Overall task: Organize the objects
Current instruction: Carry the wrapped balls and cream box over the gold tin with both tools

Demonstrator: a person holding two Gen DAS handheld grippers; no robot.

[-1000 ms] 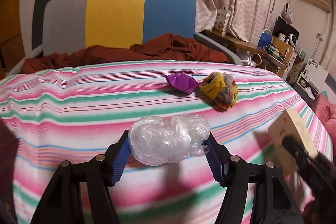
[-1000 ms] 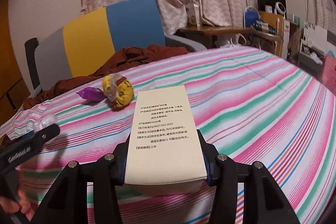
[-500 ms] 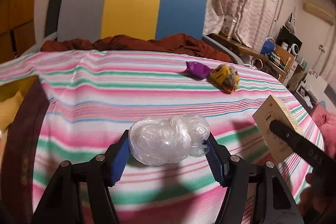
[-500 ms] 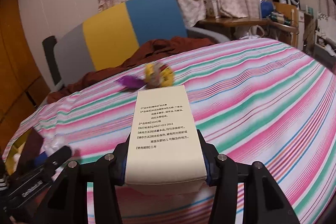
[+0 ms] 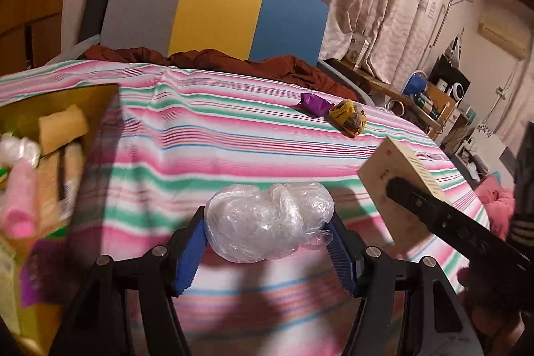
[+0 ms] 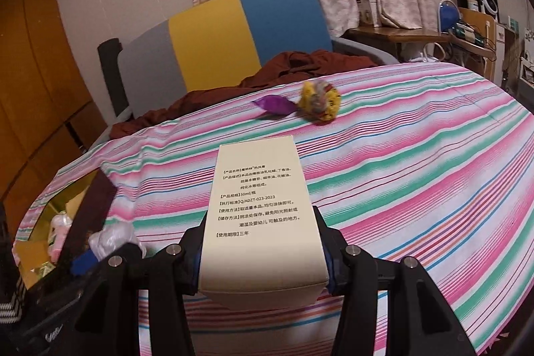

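Striped pink, green and white bedspread under us, our left gripper clenched on a crumpled clear plastic bundle, our right gripper grasping a cream printed carton, both held above the bedspread, an open box of oddments at left.

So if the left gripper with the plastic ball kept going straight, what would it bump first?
Probably the striped bedspread: the left gripper tilts down toward bare cloth. The purple wrapper sits off to the right.

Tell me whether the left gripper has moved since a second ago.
Yes. The left gripper, shut on the plastic wad, swung left: the purple wrapper slid right and the box appeared.
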